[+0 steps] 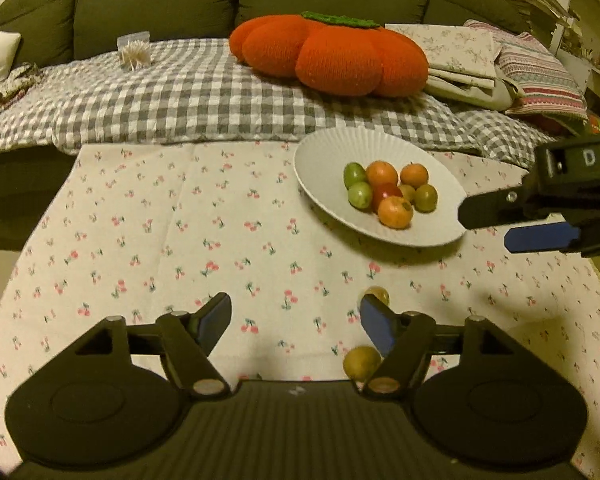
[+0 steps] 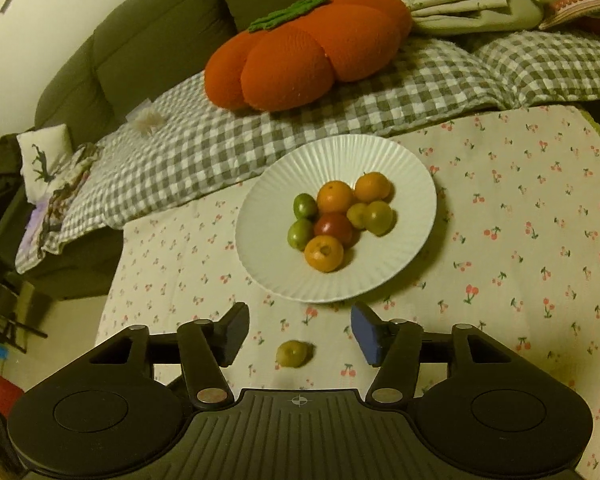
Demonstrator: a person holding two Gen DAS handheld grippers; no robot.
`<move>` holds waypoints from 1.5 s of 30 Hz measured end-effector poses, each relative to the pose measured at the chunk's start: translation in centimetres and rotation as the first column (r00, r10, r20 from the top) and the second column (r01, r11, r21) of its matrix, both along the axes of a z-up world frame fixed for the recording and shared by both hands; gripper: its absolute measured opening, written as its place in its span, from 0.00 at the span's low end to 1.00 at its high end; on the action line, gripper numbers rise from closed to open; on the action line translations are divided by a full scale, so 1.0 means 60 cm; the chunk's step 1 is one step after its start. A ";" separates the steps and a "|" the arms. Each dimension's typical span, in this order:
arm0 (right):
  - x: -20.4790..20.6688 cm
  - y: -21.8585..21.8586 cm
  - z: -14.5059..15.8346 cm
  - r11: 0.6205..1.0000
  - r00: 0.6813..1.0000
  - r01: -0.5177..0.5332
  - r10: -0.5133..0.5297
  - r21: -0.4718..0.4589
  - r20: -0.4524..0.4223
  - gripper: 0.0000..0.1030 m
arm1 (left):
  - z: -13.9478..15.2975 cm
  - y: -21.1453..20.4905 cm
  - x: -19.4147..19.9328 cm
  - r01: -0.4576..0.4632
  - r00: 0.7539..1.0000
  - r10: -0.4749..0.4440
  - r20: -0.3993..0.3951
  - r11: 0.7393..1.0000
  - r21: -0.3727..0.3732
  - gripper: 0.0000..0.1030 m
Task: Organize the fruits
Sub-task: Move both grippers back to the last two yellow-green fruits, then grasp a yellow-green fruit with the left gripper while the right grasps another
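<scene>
My left claw [image 1: 296, 320] hangs low over the cherry-print tablecloth [image 1: 160, 240], its two blue-padded fingers spread wide with nothing between them. Just behind my right-hand pad a yellow-green plum [image 1: 362, 362] lies on the cloth, half hidden by the finger linkage, and a second one [image 1: 378, 294] peeks out beyond the pad's tip. Neither is gripped.

My right claw [image 2: 300, 334] is tilted down toward the table, fingers likewise parted and empty. A small round yellow-green plum [image 2: 293, 354] sits on the cloth between them, touching neither pad. In the left view this same claw [image 1: 512, 220] enters from the right edge, its tips just beside the plate's rim.

The white plate [image 2: 380, 152] is round and shallow with fine radial ribbing. It holds a tight cluster of smooth fruit: three orange ones [image 2: 335, 197], a dark red one [image 2: 334, 227] in the middle, two green ones [image 2: 304, 206] on the left and two yellow-green ones [image 2: 378, 217] on the right, all touching their neighbours.

Past the table's far edge lies a crinkled grey gingham blanket [image 1: 180, 96] on a dark green sofa [image 1: 148, 4], bearing a knitted orange pumpkin cushion [image 1: 332, 56] with a green top, and folded floral linens [image 1: 452, 56] beside it.
</scene>
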State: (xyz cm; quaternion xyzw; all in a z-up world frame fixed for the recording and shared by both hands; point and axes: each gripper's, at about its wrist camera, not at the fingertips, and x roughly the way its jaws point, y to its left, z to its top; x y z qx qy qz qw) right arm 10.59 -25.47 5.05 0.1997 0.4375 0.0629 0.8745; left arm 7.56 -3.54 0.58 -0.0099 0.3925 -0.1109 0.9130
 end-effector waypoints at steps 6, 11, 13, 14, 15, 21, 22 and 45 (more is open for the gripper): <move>-0.017 0.014 -0.005 1.000 1.000 -0.016 0.016 -0.026 -0.003 0.76 | -0.025 -0.016 -0.021 0.082 0.997 -0.083 -0.001 0.996 -0.029 0.80; -0.018 0.019 -0.019 0.999 0.999 -0.007 0.006 -0.033 -0.032 0.86 | -0.049 -0.043 -0.035 0.156 0.988 -0.156 0.012 0.988 -0.001 0.82; -0.017 0.020 -0.025 0.999 0.999 -0.010 0.009 -0.042 -0.039 0.86 | -0.060 -0.054 -0.034 0.162 0.987 -0.162 0.009 0.987 0.015 0.81; -0.017 0.020 -0.027 0.999 0.999 -0.009 0.007 -0.045 -0.042 0.86 | -0.065 -0.057 -0.034 0.164 0.986 -0.164 0.005 0.986 0.015 0.79; -0.016 0.020 -0.029 0.999 0.999 -0.009 0.007 -0.046 -0.046 0.86 | -0.070 -0.060 -0.033 0.164 0.986 -0.164 0.000 0.986 0.018 0.75; -0.012 0.025 -0.040 0.998 0.998 -0.023 0.020 -0.059 -0.054 0.86 | -0.086 -0.073 -0.027 0.179 0.984 -0.179 -0.021 0.984 0.024 0.51; -0.011 0.025 -0.042 0.998 0.998 -0.024 0.021 -0.058 -0.054 0.86 | -0.087 -0.075 -0.027 0.181 0.983 -0.181 -0.024 0.983 0.019 0.49; 0.020 0.091 -0.115 0.975 0.990 -0.143 0.140 -0.169 -0.029 0.82 | -0.085 -0.002 -0.018 -0.006 0.996 0.004 -0.095 1.000 -0.023 0.24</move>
